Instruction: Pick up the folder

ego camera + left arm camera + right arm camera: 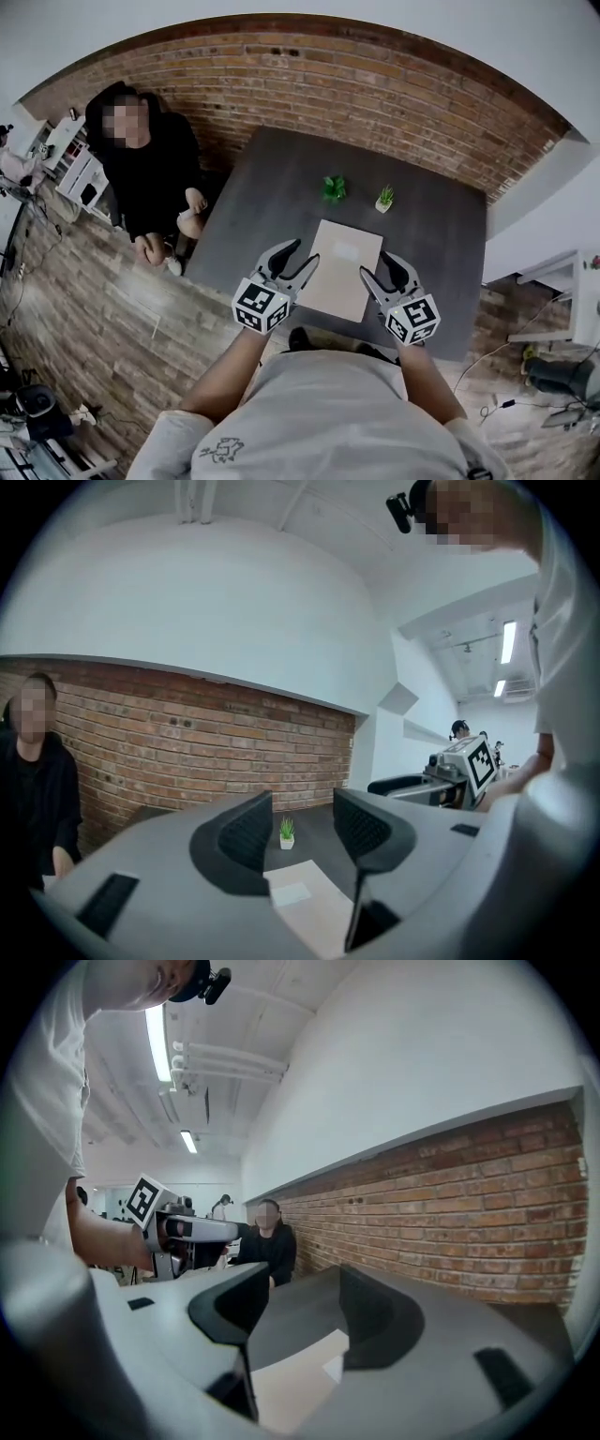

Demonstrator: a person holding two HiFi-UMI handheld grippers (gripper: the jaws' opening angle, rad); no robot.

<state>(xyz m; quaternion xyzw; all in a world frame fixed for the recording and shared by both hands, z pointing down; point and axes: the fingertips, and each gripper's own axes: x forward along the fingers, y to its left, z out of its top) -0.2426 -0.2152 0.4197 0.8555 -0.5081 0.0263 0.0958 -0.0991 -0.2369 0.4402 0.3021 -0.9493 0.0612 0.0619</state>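
On the dark table (246,208), close to its near edge, the beige folder (342,267) lies flat, with two small potted plants (334,188) standing beyond its far end. Both grippers hover one at each long side of it. The left gripper (302,253) has its jaws spread wide, and its own view shows nothing between the pads, only the folder (305,902) lower down and one plant (287,833) far off through the gap. The right gripper (380,265) is spread just as wide and grips nothing, with the folder's corner (295,1382) showing below its gap. Whether either tip touches the folder I can't tell. A seated person in black (150,169) waits by the brick wall (375,94).
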